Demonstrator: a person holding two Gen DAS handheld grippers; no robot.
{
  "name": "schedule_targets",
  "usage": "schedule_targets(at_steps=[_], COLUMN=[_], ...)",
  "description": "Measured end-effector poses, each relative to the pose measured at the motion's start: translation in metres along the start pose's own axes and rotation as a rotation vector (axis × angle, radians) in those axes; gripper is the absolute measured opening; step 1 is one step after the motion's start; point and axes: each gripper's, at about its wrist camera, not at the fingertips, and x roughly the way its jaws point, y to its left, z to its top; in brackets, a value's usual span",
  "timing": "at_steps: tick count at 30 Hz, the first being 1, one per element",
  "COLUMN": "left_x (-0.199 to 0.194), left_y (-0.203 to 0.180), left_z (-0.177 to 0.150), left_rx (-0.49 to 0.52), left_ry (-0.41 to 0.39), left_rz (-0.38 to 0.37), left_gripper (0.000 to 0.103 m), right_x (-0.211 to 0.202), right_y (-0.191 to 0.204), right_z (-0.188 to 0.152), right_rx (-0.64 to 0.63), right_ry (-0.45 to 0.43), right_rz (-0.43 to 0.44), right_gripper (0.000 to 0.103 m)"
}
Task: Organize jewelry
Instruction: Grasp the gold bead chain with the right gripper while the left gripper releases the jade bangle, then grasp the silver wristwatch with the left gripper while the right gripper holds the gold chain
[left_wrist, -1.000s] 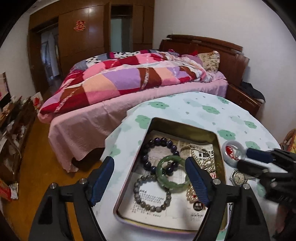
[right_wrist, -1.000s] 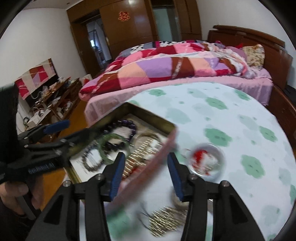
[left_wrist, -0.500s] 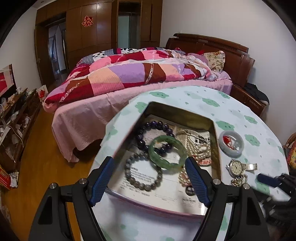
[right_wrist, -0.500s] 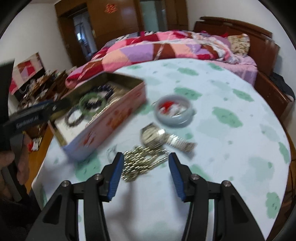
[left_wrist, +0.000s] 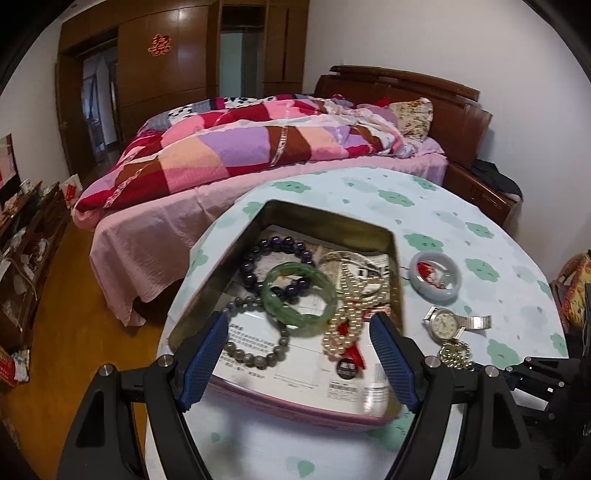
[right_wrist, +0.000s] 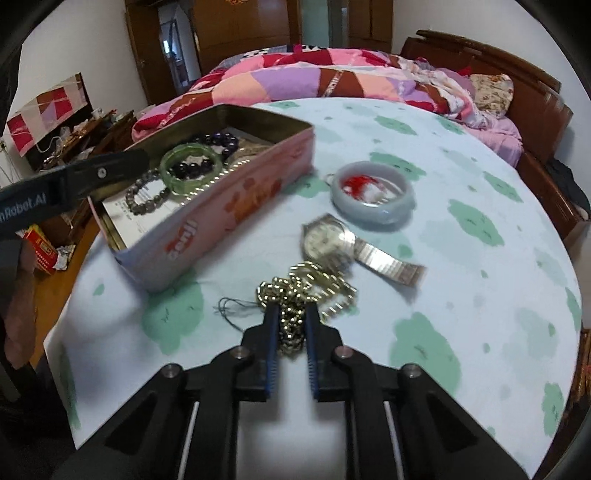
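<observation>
— Tongs, left ones (left_wrist: 299, 352)?
— Spread wide, empty, hovering over the near end of the tin (left_wrist: 393, 258). Blue pads (left_wrist: 202, 363) on either side of the printed paper lining the bottom.
— Contents of the tin?
— Green bangle (left_wrist: 300, 297) lying over a dark purple bead bracelet (left_wrist: 251, 260), grey bead bracelet (left_wrist: 255, 356) just beside it, pearl strand (left_wrist: 345, 317) with a red bit along the right wall.
— Right tongs (right_wrist: 290, 320)?
— Narrowed almost shut around the gold chain (right_wrist: 306, 290), links pinched between the blue pads (right_wrist: 271, 332) (chain bunched in a heap, most of it resting on the surface (right_wrist: 461, 277)).
— Other loose pieces?
— Wristwatch (right_wrist: 327, 238) with metal band touching the far side of the chain heap. Pale bangle (right_wrist: 373, 197) beyond it, something red and white inside the ring. A thin dark thread (right_wrist: 231, 308) left of the chain.
— Tin's place?
— On the left part of the flowered surface, pink outer wall facing the watch, near but apart.
— Background?
— Bed (left_wrist: 258, 147) with patchwork quilt, wooden wardrobe behind.
</observation>
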Motion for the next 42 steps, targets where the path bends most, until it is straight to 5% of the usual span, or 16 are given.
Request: schedule_targets(at_steps=[10,17,25,29,42], left_x=[-0.005,0.021,0.049,0.061,0.081], left_y=[-0.068,-0.110,-0.140,-0.142,-0.152], left_z=[0.006,0.005,-0.007,-0.009,-0.014], left_rx=[0.179,0.235,0.299,0.300,0.322], left_ry=[-0.016,0.045,0.106,0.132,0.177], left_rz=[-0.087,-0.121,-0.124,-0.123,-0.151], left_gripper=[0.079,0.079,0.079,0.066,0.061], right_x=[-0.020,-0.028,-0.027,-0.026,-0.026], right_y=[-0.067,-0.119,-0.108,-0.110,-0.109], right_z=[-0.021,-0.025,-0.030,-0.030,-0.029], right_rx=[0.142,0.260,0.212,0.217,0.204], right_ry=[-0.012,-0.016,-0.070,-0.078,-0.076], right_rz=[-0.182,-0.281,-0.329,-0.319,-0.329], right_gripper=[0.014,0.014,0.015,0.015,0.015])
